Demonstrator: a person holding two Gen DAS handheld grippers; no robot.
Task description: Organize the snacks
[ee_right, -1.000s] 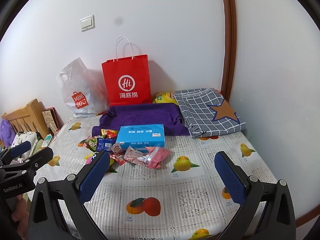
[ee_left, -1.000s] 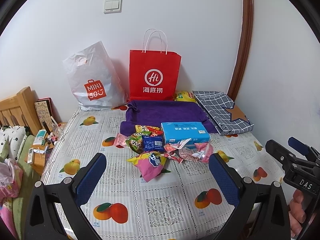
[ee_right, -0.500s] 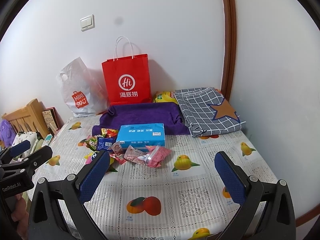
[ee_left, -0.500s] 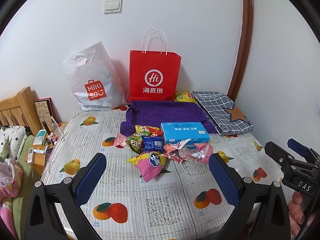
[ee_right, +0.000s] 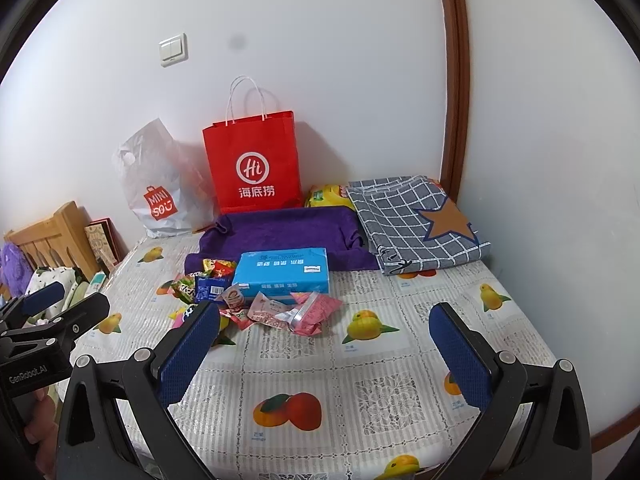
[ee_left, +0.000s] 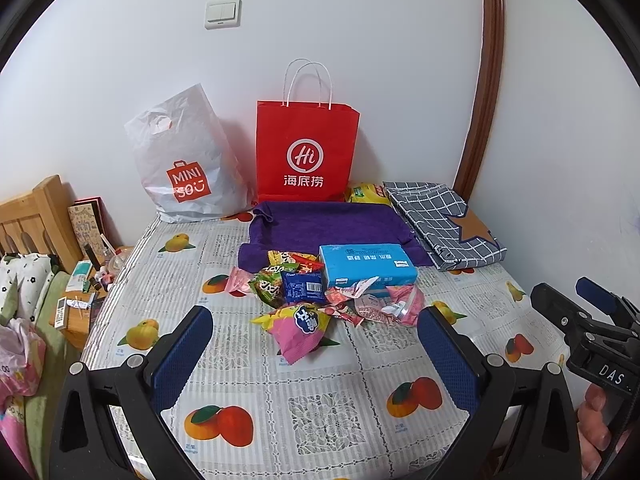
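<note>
Both grippers hover above the near end of the desk (ee_left: 340, 412), fingers spread wide, nothing between them. Left gripper (ee_left: 316, 356) fills the bottom of the left wrist view; right gripper (ee_right: 324, 350) fills the bottom of the right wrist view. Each also shows in the other's view: right one at lower right edge, left one at lower left edge.

Snack pile (ee_left: 320, 296) sits mid-frame on the fruit-print cloth, loose and overlapping. Pink and yellow packet (ee_left: 298, 330) lies nearest, at the front of the pile. Dark blue packet (ee_left: 302, 288) just behind it, green packet (ee_left: 266, 286) to its left, red and yellow wrappers (ee_left: 298, 260) behind those. Pink wrappers and a small zip bag (ee_left: 384, 306) lie on the right side of the pile, in front of the blue tissue box (ee_left: 366, 266). In the right wrist view the pile (ee_right: 256, 300) is left of centre, partly hidden by the left-hand finger (ee_right: 188, 354).

Purple towel (ee_left: 328, 228) is spread behind the box, touching it. Red paper bag (ee_left: 306, 152) stands upright against the wall behind the towel, white plastic Miniso bag (ee_left: 186, 164) to its left. Yellow packet (ee_left: 366, 194) is wedged between the red bag and the folded grey checked cloth (ee_left: 440, 220) at right. Wooden bed frame (ee_left: 36, 216) and clutter at left edge.
</note>
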